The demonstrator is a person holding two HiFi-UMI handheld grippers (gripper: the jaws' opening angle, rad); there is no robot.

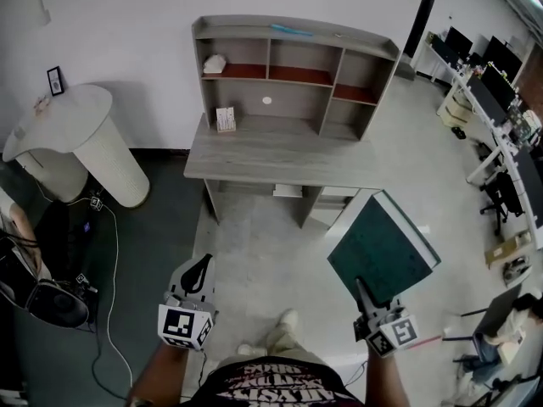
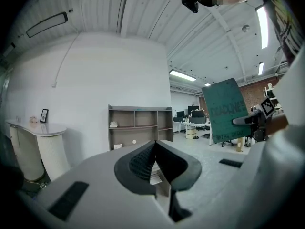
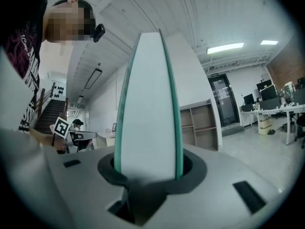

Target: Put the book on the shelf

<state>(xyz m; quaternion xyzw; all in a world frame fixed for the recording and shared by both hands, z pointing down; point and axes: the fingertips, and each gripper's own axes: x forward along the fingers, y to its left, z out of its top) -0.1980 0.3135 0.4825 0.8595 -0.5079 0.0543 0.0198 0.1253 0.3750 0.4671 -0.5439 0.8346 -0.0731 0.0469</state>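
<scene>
Hiding half the shelf, book sits clamped in right tool; left tool closed.

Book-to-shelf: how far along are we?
Done: the book is clamped in the right gripper. In hand: it's held over the floor, short of the desk. To do: cross to the shelf and set it in a compartment. The left gripper is shut, empty.
</scene>
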